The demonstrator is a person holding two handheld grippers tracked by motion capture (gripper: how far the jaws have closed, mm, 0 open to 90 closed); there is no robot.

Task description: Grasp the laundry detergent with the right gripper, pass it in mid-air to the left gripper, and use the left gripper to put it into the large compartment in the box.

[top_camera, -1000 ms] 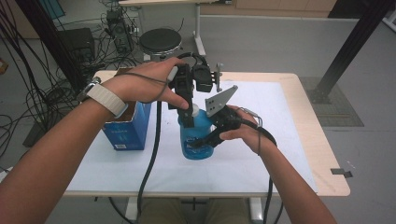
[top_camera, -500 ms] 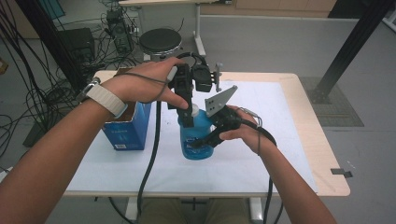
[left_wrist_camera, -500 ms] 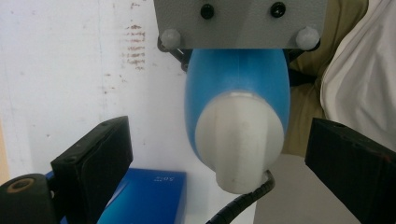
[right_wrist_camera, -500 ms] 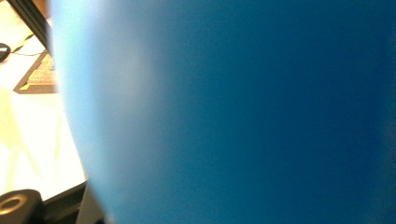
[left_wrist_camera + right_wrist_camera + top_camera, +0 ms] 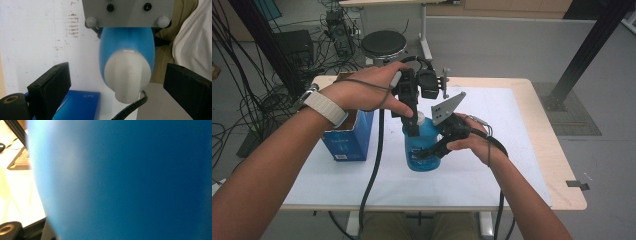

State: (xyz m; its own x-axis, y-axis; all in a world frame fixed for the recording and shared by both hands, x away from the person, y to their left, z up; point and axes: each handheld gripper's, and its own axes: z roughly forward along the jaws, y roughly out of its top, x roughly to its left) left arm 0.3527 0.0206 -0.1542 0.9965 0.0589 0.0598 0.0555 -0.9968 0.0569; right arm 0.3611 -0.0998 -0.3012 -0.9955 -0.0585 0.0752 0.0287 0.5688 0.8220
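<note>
A blue bottle with a white cap stands upright on the white table. My right gripper comes in from the right and is shut on the bottle's body, whose blue wall looms very close in the right gripper view. My left gripper reaches down from above the cap. In the left gripper view its jaws stand open on either side of the white cap, with a gap on both sides.
A blue cardboard box stands on the table left of the bottle, under my left wrist. The grey three-cornered plate of the right gripper sits beside the cap. A round black stool and cables lie beyond the table's far edge.
</note>
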